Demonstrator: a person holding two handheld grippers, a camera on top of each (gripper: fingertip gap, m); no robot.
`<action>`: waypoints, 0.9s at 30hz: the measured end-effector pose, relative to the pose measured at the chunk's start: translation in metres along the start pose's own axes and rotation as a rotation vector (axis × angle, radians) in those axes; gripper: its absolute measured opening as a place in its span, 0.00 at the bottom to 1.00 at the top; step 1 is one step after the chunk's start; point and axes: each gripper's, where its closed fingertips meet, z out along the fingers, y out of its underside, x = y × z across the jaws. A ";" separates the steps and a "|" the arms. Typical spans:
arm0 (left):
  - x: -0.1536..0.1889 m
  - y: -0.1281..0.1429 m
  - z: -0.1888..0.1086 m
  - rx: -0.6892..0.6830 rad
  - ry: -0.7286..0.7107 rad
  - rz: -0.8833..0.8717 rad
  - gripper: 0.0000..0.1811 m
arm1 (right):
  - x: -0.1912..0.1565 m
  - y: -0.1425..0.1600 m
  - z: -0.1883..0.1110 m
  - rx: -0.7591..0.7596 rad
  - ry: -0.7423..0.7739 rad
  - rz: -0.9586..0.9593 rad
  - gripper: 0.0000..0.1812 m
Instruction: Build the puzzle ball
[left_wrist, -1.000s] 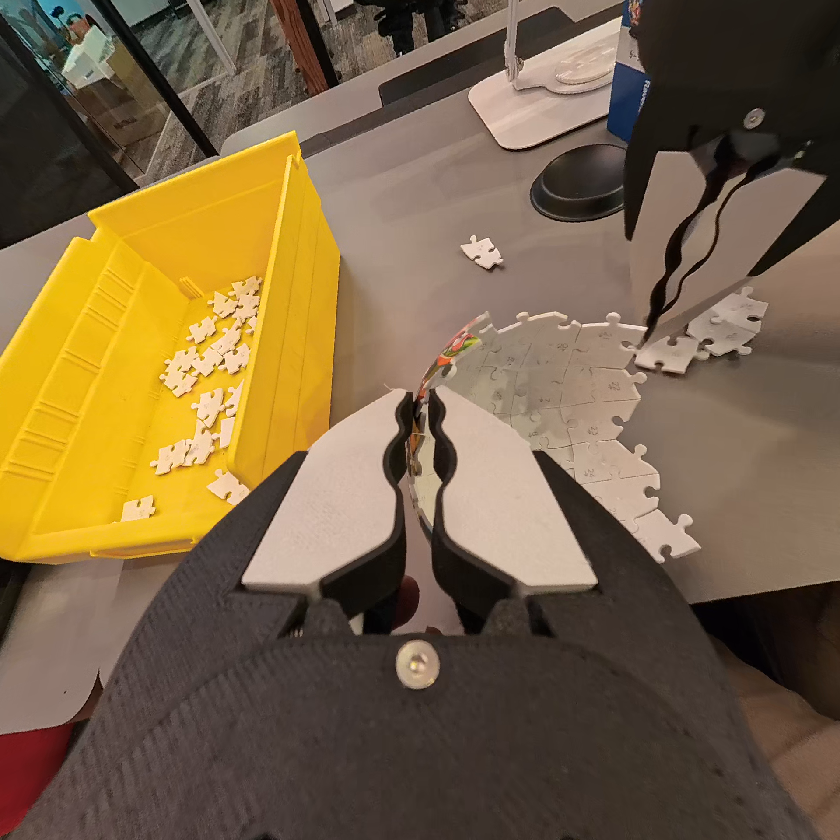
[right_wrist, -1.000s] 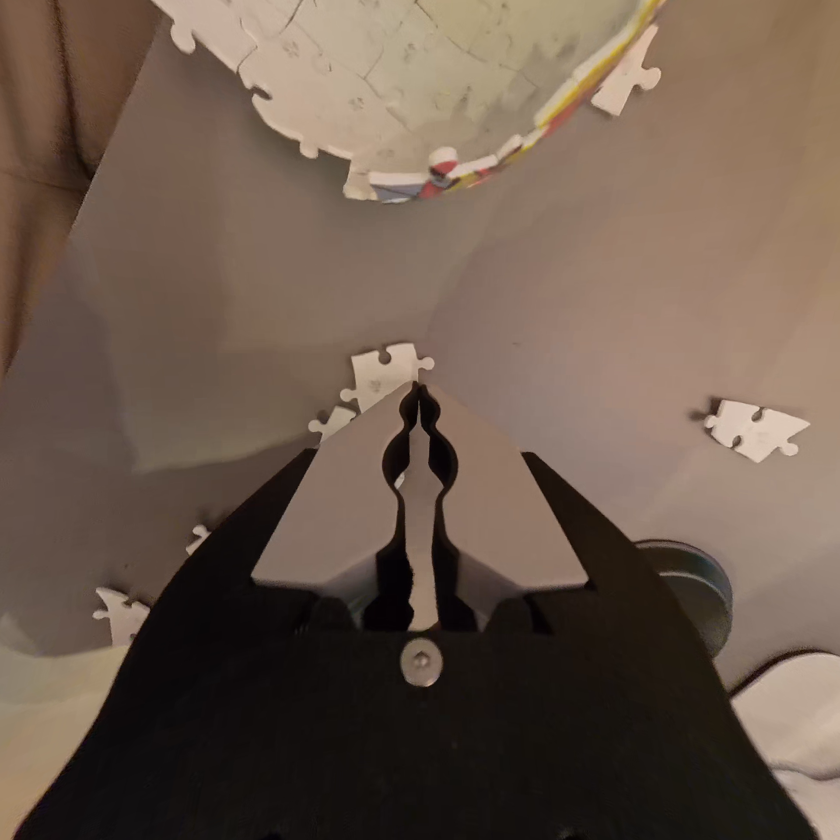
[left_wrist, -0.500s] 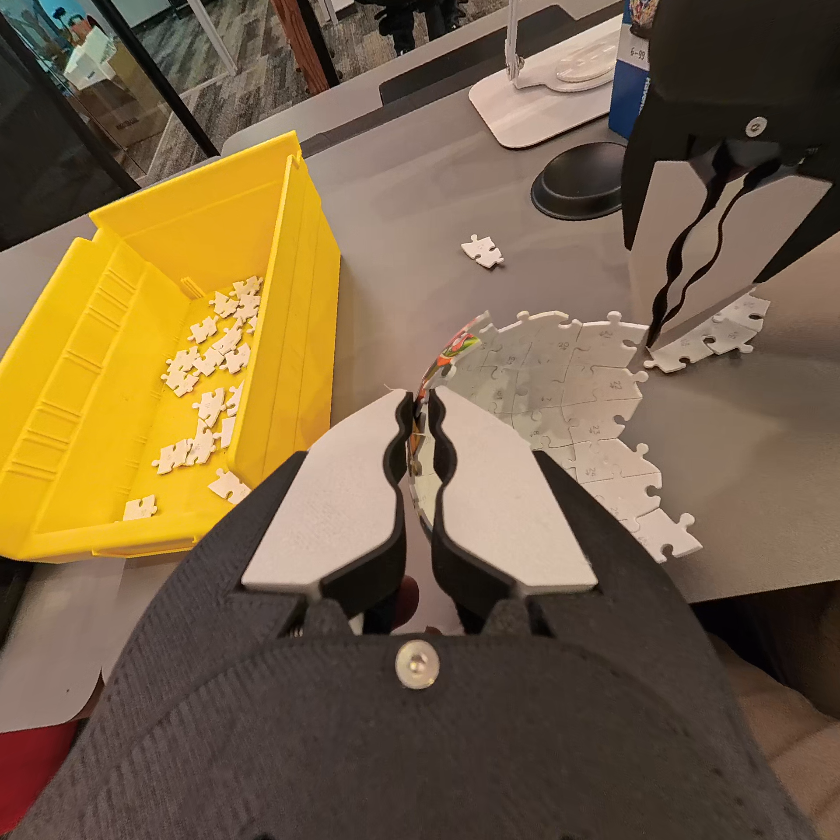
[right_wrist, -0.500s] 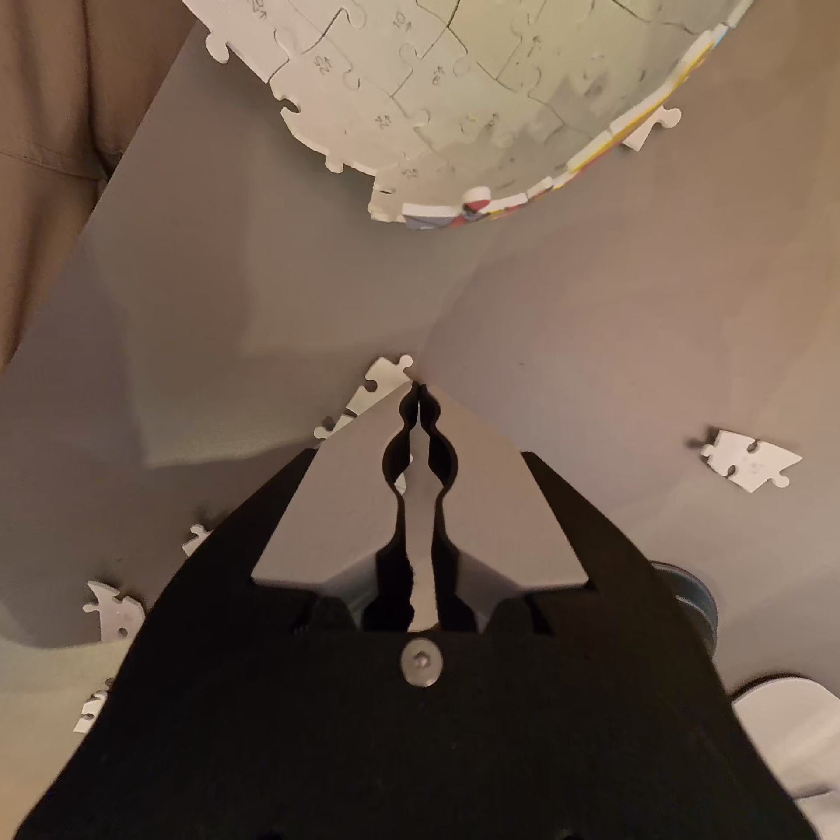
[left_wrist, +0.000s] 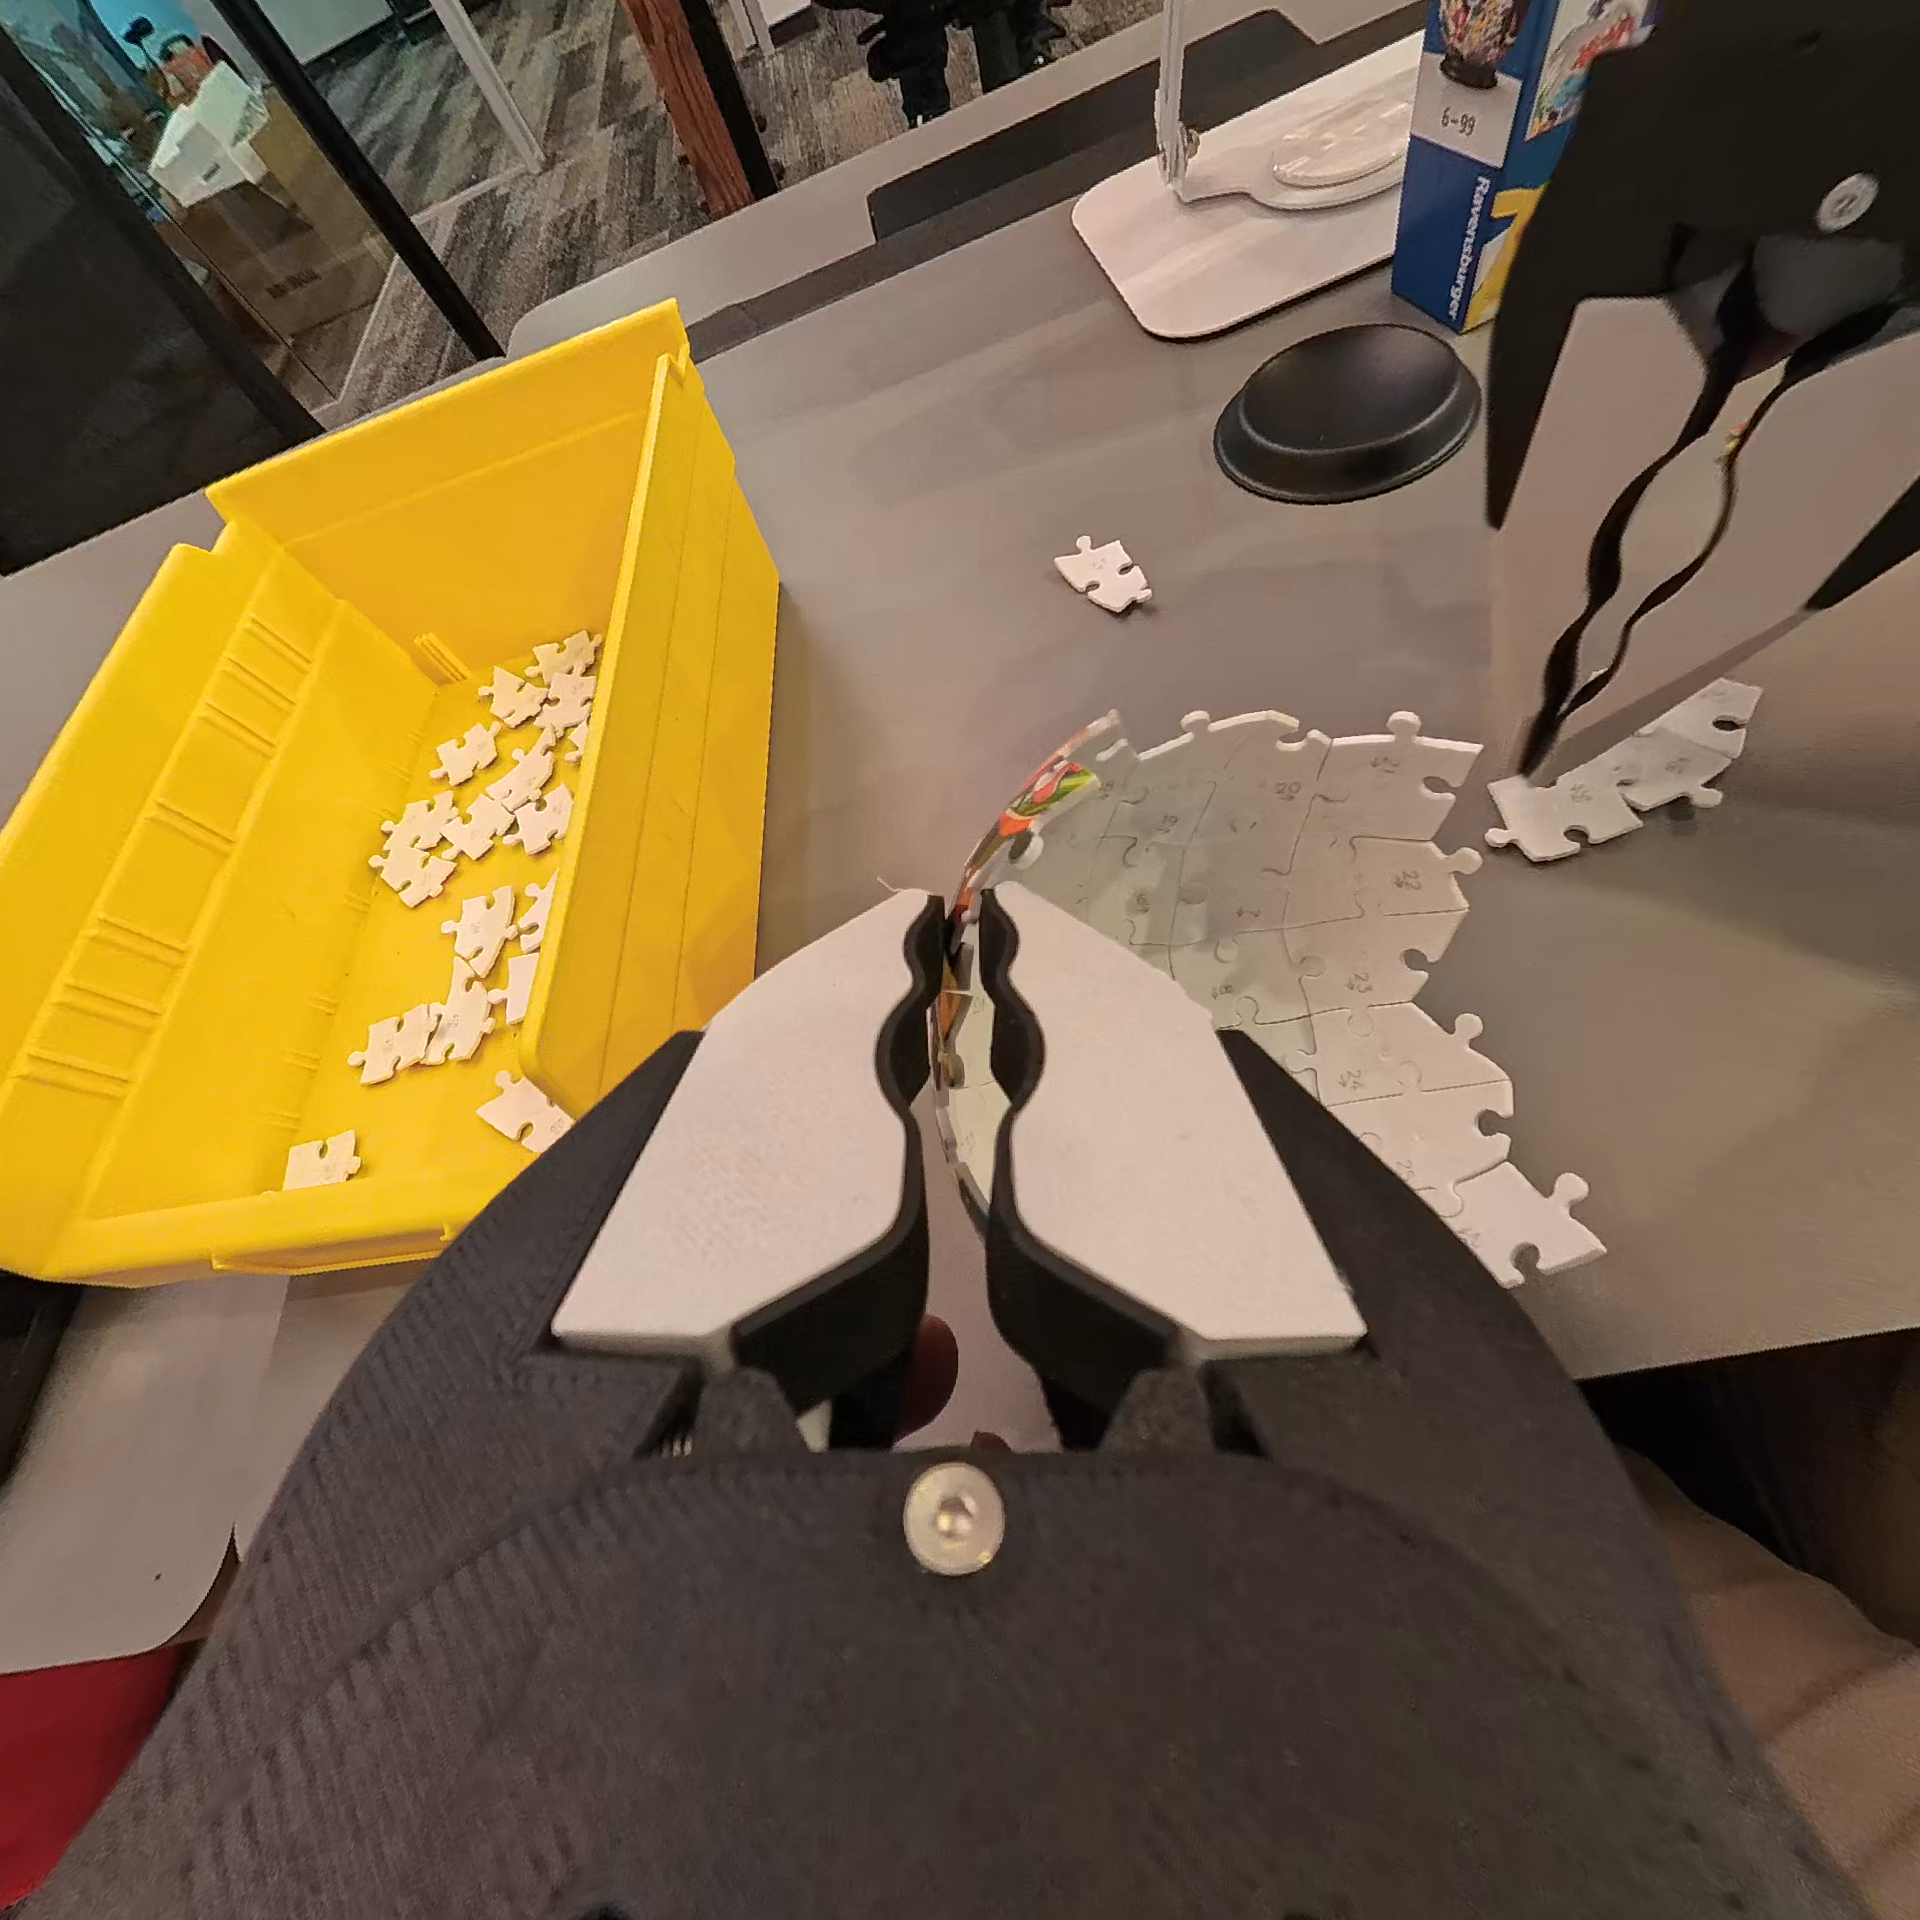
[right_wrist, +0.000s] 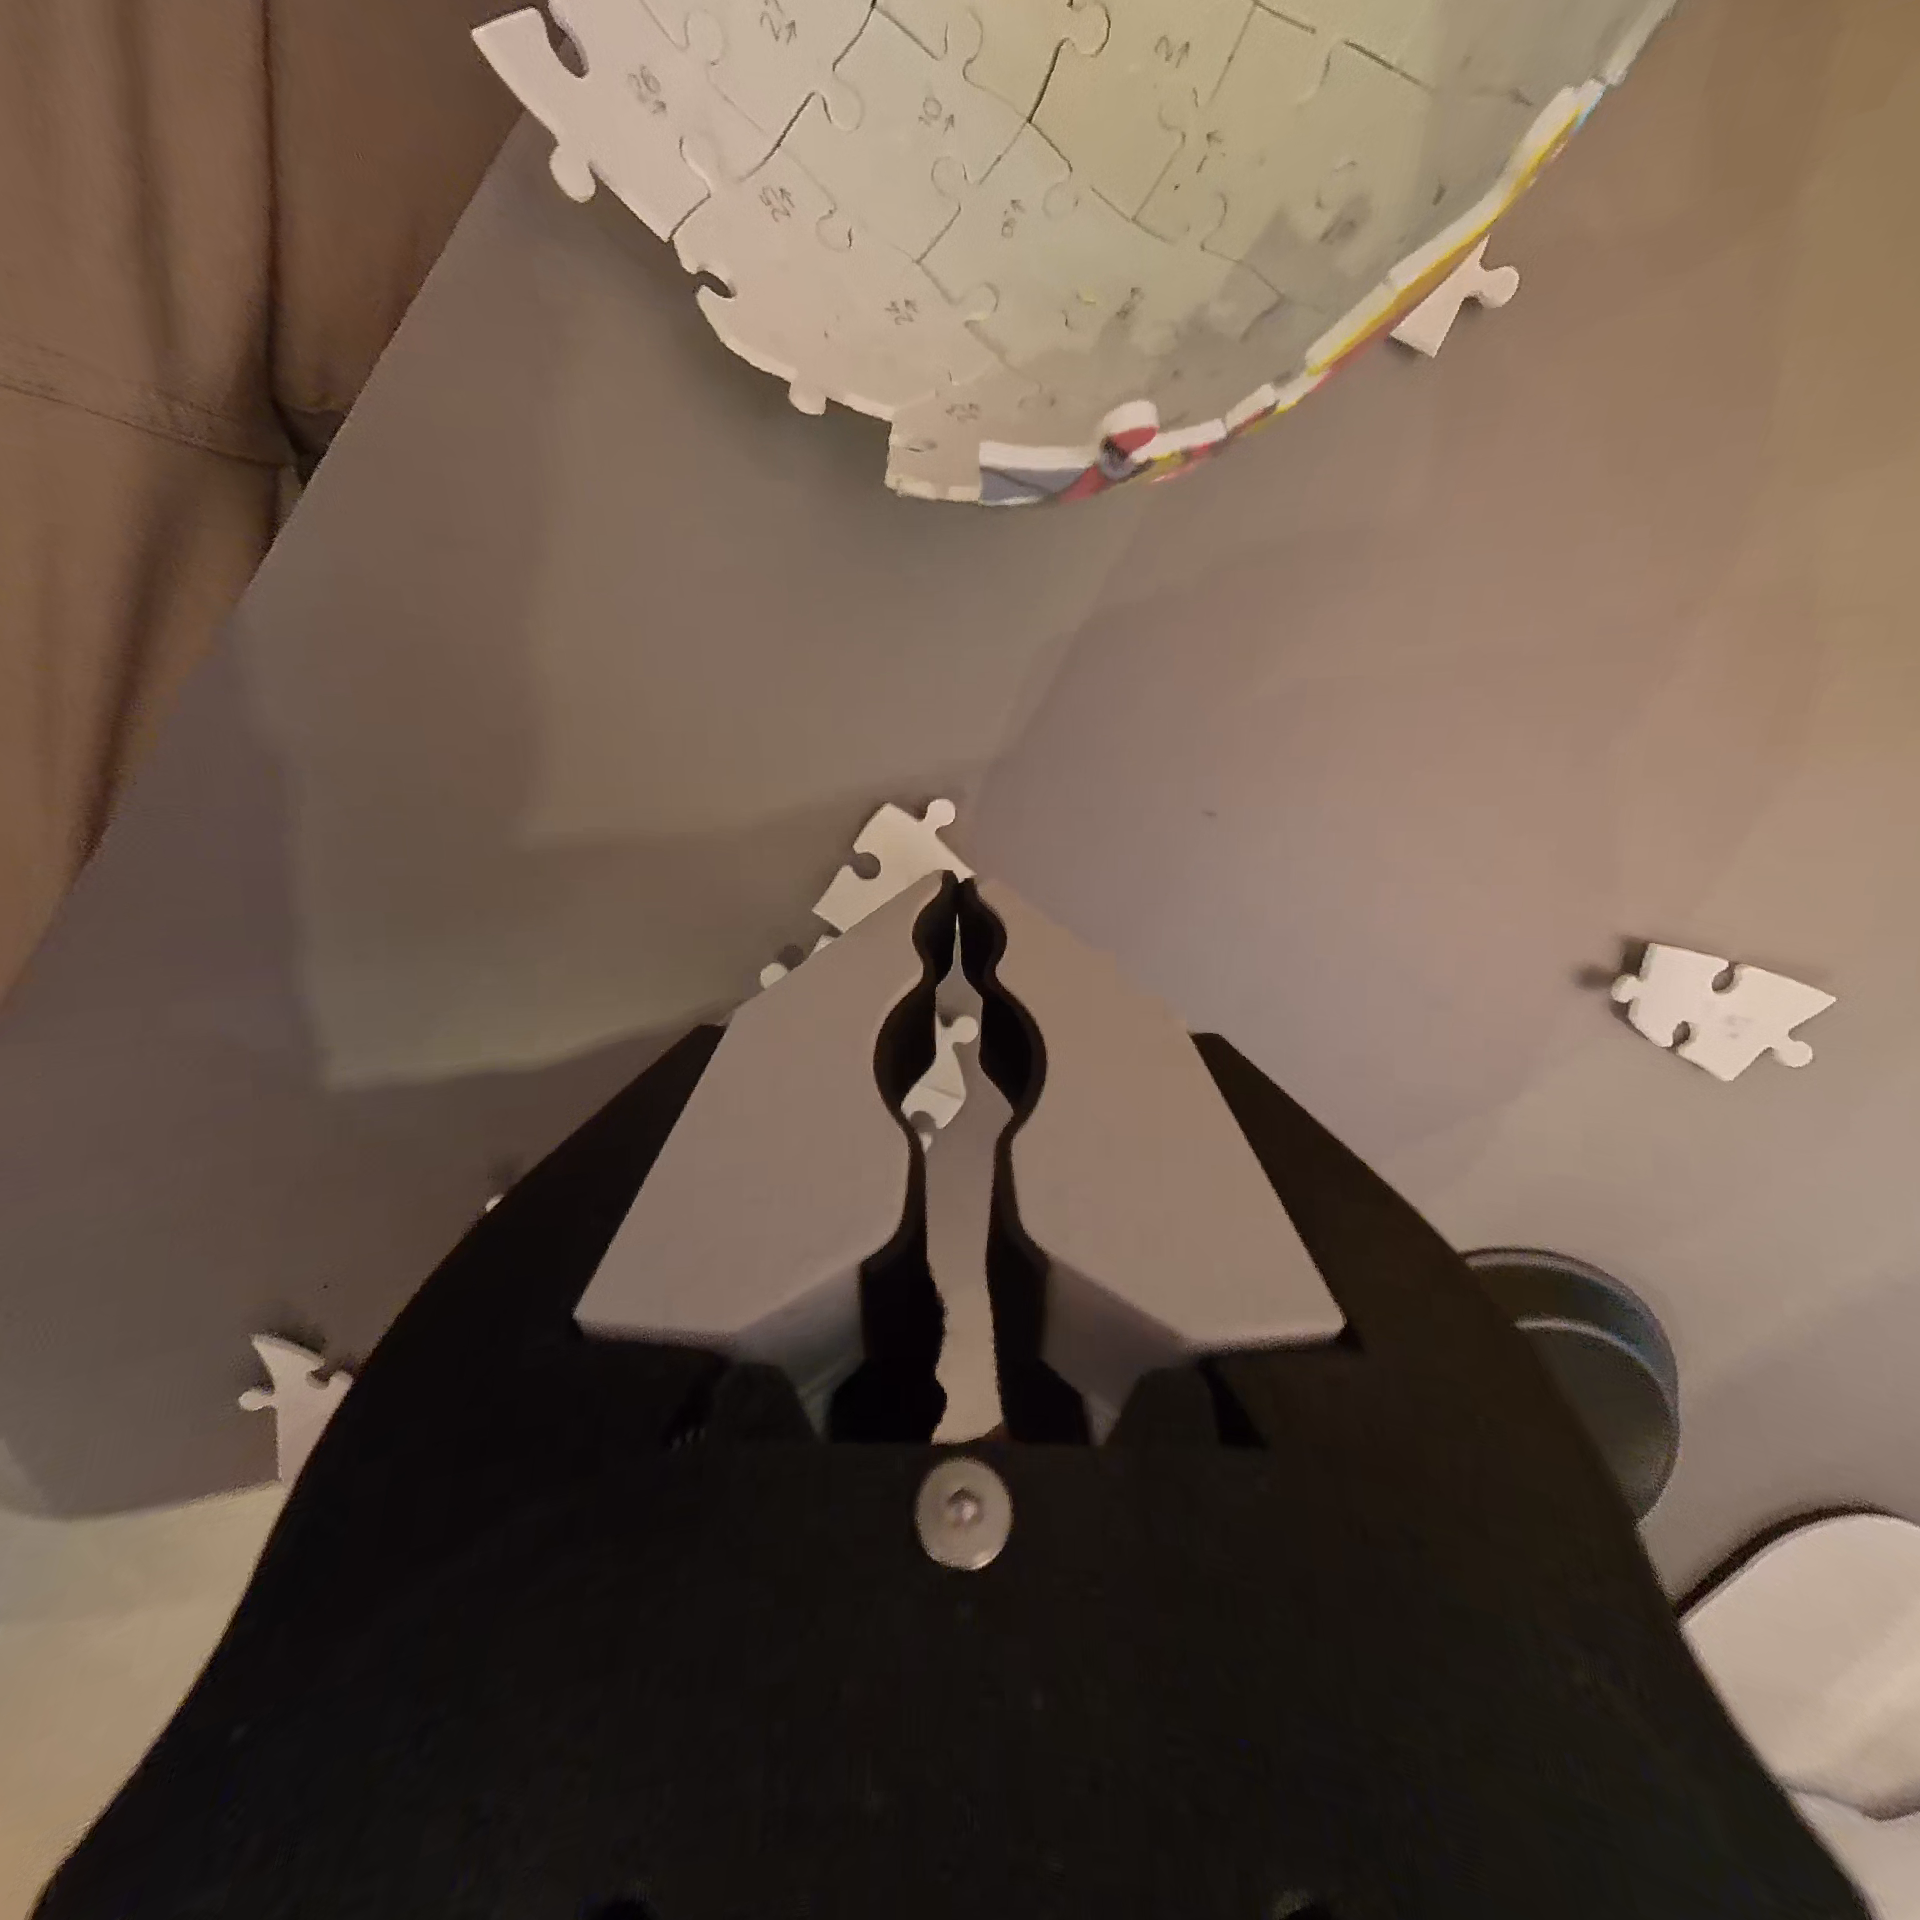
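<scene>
The partly built puzzle ball (left_wrist: 1299, 914) is a white curved shell with a coloured outer face, lying on the grey table. It also shows at the top of the right wrist view (right_wrist: 1039, 208). My left gripper (left_wrist: 961, 904) is shut on its near-left rim. My right gripper (left_wrist: 1538, 764) is shut, with its tips (right_wrist: 956, 883) resting on a loose white puzzle piece (left_wrist: 1564, 816) just right of the shell; this piece (right_wrist: 899, 847) pokes out beyond the tips. A second loose piece (left_wrist: 1688, 748) lies joined to or against it.
A yellow bin (left_wrist: 665, 727) at left holds several white pieces (left_wrist: 488, 831). One loose piece (left_wrist: 1103, 569) lies behind the shell. A black dome base (left_wrist: 1345, 410), a white stand (left_wrist: 1226, 239) and a blue box (left_wrist: 1455, 187) stand at the back. The table's front edge is close. Tip to tip, the grippers are about 15 cm apart. Between my right fingertips and the black dome base (left_wrist: 1345, 410) there is roughly 15 cm.
The right gripper's shut tips have shifted a little to the right, and the loose piece under them has turned and slid. The left gripper and the shell have stayed put.
</scene>
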 end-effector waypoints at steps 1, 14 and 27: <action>0.000 0.000 0.000 0.000 0.000 -0.001 0.03 | -0.002 0.001 -0.002 0.006 -0.007 0.009 0.00; 0.001 0.000 0.000 0.001 0.002 0.000 0.03 | -0.017 0.020 -0.001 -0.015 -0.037 0.059 0.00; 0.001 0.000 0.000 0.001 0.003 -0.002 0.03 | -0.018 0.025 -0.001 -0.017 -0.030 0.064 0.00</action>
